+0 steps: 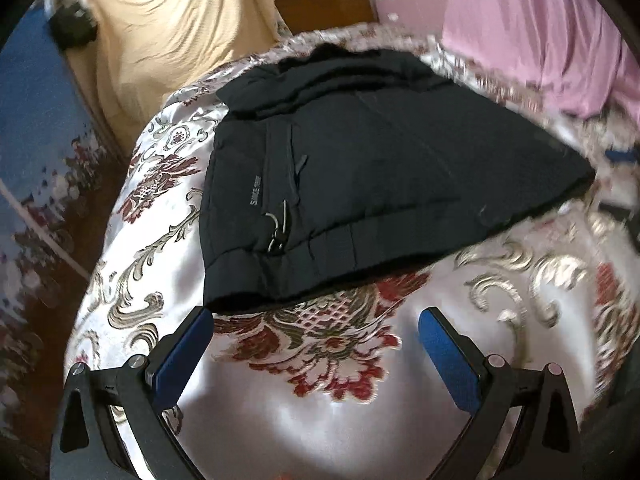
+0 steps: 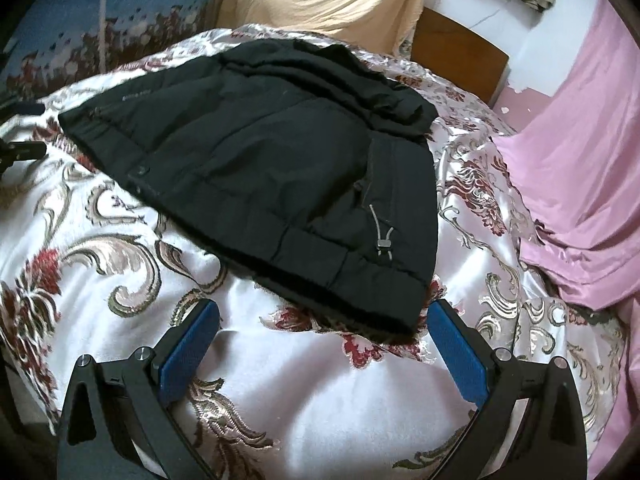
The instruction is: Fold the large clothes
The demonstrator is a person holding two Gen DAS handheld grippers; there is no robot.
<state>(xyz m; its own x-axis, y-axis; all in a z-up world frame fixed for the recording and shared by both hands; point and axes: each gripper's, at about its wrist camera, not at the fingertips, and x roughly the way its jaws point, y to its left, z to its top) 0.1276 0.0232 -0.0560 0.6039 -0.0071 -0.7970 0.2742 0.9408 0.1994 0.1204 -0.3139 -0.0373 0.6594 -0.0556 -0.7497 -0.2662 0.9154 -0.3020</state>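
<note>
Right wrist view alone shows the black jacket's (image 2: 256,160) toggle cord (image 2: 382,236); both grippers' fingers (image 1: 188,352) (image 2: 460,352) gape wide, empty.

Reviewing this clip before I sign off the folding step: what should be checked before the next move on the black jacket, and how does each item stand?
1. Left gripper open and empty: ok, jaws wide apart over the bedspread, nothing between them.
2. Right gripper open and empty: ok, jaws spread, the jacket's near corner just ahead of them.
3. Black jacket lying on the bed, already folded into a compact shape: ok.
4. Layers aligned inside the fold: cannot tell, the dark fabric hides the edges.
5. Drawcord toggle tucked away: not ok, it lies exposed on top near the hem.
6. Pink cloth apart from the jacket: ok, bedspread shows between them.
</note>
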